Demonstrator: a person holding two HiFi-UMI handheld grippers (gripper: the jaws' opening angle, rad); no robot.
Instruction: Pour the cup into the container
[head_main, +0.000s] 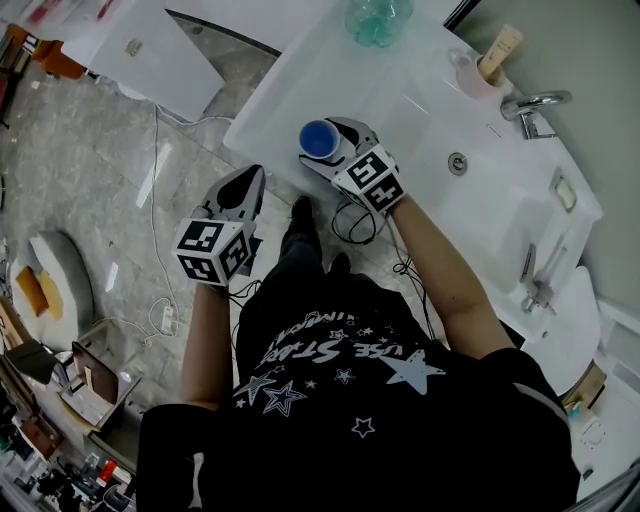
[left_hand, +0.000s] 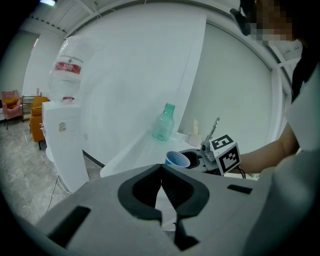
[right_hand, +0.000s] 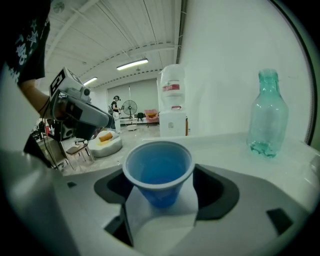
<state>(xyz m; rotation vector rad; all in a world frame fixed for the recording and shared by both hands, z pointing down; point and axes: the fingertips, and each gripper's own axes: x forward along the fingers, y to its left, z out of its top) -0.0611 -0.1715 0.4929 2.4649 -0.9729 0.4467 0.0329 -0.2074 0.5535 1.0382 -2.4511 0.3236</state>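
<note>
A grey floor (head_main: 90, 180) fills the left of the head view, with a white counter (head_main: 400, 95) running from top centre down the right edge. A sink (head_main: 480, 190) is sunk into the counter at the right of the frame, and a faucet (head_main: 532, 104) stands at its upper right. In the left gripper view a white water dispenser (left_hand: 62, 145) stands at the left of the frame, beyond the counter's end.

The person's two forearms reach up from the bottom of the head view. The left gripper (head_main: 250, 180) hangs at centre left over the floor, just off the counter's near corner. Its jaws are closed tip to tip with nothing between them. The right gripper (head_main: 325, 148) sits at the counter's near edge, just above the frame's centre. Its jaws are spread, with a gap to the cup on either side, so it is released.

A green clear bottle (head_main: 378, 18) stands upright at the top centre of the head view, well apart from the grippers. In the right gripper view it is at the right of the frame.

The blue cup (head_main: 320, 138) stands upright on the counter between the right gripper's jaws, its mouth open upward. Whether it holds liquid cannot be told. A small pink holder (head_main: 470, 72) sits near the faucet at upper right.
</note>
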